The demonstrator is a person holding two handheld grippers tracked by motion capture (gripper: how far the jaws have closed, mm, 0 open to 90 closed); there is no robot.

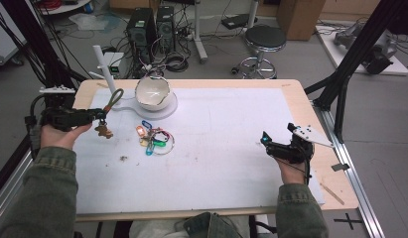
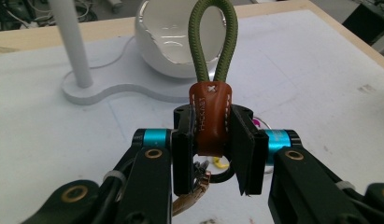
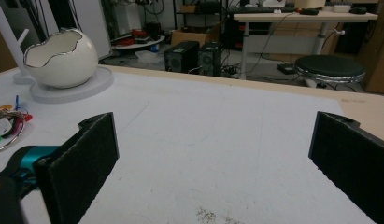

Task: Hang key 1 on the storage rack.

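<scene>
While my left gripper [image 1: 100,115] pinches the brown leather tab [image 2: 209,116] of a keychain, its jaws pressed on either side of that tab, the green cord loop [image 2: 213,39] stands up above them and a small brown charm [image 1: 104,131] dangles below, clear of the white mat [image 1: 216,163]. In the high view the keychain hangs at the left side of the table, just in front of the white stand with its upright post [image 1: 103,67] and beside the egg-shaped bowl [image 1: 152,92] on the same base.

I read the step in hand as carrying the keychain toward that post, to hang it by the loop. The lift looks done and the hanging is not.

Next I would need to bring the loop up level with the short peg near the post's top, keep the loop's opening turned toward the peg, and slip it over before I let the jaws go. The cord looks soft, so it may sag or twist and miss.

My right gripper [image 1: 269,142] rests over the right side of the mat with jaws spread wide and nothing between them. A bunch of coloured key tags on a ring [image 1: 154,139] lies on the mat between the two grippers, nearer the left, untouched.
</scene>
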